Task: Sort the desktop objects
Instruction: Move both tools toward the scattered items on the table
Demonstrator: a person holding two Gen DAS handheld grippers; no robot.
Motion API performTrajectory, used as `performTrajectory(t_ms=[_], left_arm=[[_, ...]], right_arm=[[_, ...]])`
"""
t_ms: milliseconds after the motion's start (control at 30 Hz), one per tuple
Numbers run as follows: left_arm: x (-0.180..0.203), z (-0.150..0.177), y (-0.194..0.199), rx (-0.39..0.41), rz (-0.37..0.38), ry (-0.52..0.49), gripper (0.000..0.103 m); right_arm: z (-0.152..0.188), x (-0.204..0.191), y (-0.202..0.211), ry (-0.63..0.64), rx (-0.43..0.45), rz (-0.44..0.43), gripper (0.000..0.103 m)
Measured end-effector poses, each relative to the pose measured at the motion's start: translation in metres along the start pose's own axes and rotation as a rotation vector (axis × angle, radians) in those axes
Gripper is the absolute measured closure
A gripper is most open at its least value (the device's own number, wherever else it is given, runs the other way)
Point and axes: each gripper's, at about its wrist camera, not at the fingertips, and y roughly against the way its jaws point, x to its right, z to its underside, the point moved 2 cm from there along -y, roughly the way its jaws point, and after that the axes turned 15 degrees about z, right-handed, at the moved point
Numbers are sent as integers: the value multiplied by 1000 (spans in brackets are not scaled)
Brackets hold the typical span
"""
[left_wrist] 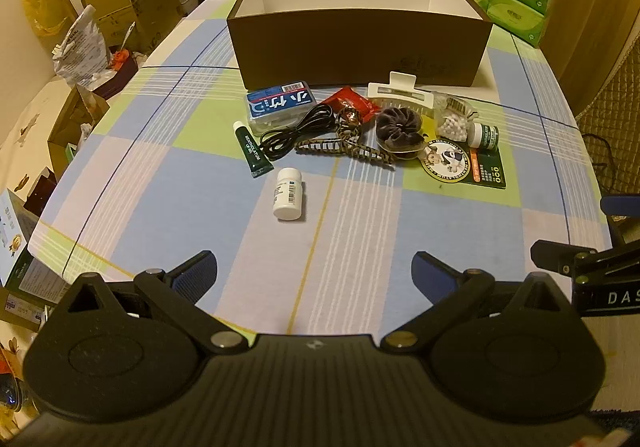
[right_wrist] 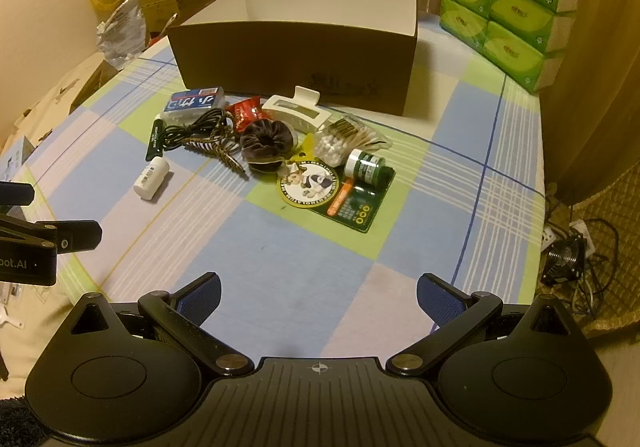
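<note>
Both tongs hung wide apart and empty over the checked surface (left_wrist: 360, 215). The small white plastic pill bottle (left_wrist: 289, 194) lay on its side ahead of the left tongs (left_wrist: 314, 267), its long axis running roughly away from them, apart from the clutter before the open brown cardboard box (left_wrist: 360, 47). The right tongs (right_wrist: 318, 295) looked farther off, so I judged the left nearer.
</note>
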Motion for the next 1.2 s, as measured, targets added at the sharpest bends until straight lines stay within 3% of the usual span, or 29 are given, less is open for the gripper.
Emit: performTrajectory(t_ms=[33, 67, 467, 500, 633, 700, 767, 1200], left_arm=[[0, 0, 0, 0, 0, 1, 1], [-2, 0, 0, 27, -88, 145, 1], [0, -2, -5, 19, -94, 155, 1], [-3, -2, -4, 61, -226, 377, 1], [-5, -1, -4, 71, -258, 436, 1], [-8, 0, -3, 110, -369, 619, 1], [-10, 1, -3, 117, -394, 664, 1], [-21, -1, -7, 103, -392, 671, 1]], right_arm=[[0, 0, 0, 0, 0, 0, 2], [0, 0, 0, 0, 0, 0, 2], [-1, 3, -5, -3, -13, -3, 2], [-1, 3, -5, -3, -14, -4, 2], [-2, 2, -7, -3, -18, -4, 2], [-3, 1, -9, -5, -21, -1, 2], [-3, 2, -10, -6, -21, 0, 2], [-9, 2, -18, -31, -3, -7, 2]])
